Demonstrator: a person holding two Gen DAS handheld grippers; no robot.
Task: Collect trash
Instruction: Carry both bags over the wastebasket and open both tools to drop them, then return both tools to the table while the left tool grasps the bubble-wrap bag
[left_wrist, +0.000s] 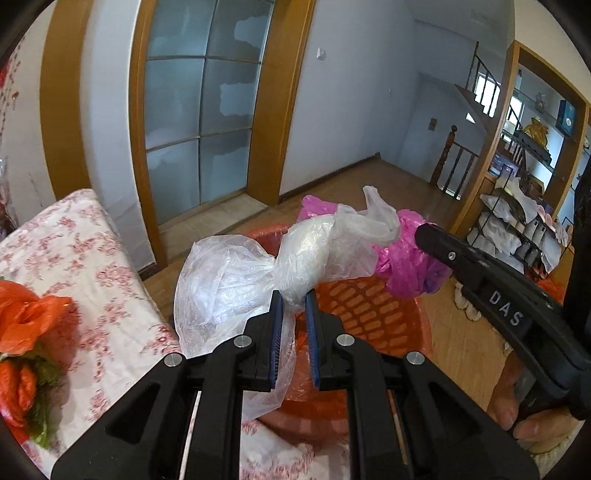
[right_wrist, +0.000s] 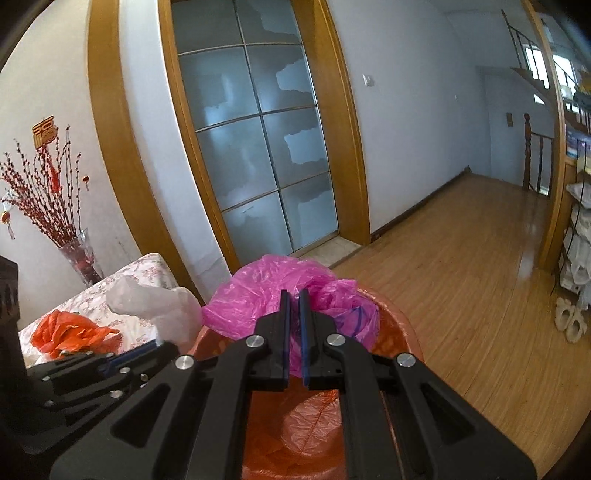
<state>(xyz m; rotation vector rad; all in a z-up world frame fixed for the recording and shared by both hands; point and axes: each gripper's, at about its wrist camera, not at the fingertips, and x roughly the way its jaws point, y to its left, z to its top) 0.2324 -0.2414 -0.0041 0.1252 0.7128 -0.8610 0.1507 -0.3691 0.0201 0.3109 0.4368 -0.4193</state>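
**Two bags held over an orange bin**

At far left, a crumpled orange plastic bag (left_wrist: 26, 325) lies on the floral pink-and-white tablecloth (left_wrist: 85, 251), partly cut off by the frame edge. The left gripper (left_wrist: 294, 295) clamps its blue-padded fingers on a twisted clear plastic bag (left_wrist: 280, 266), held above the orange slotted plastic waste basket (left_wrist: 369, 314), whose rim is largely hidden behind it. To the right, the right gripper (right_wrist: 293, 295) pinches a crumpled pink plastic bag (right_wrist: 258, 295) over the same basket, the fingers nearly together. White lettering on the right gripper's body reads "DAS". The basket's lining is hard to make out.
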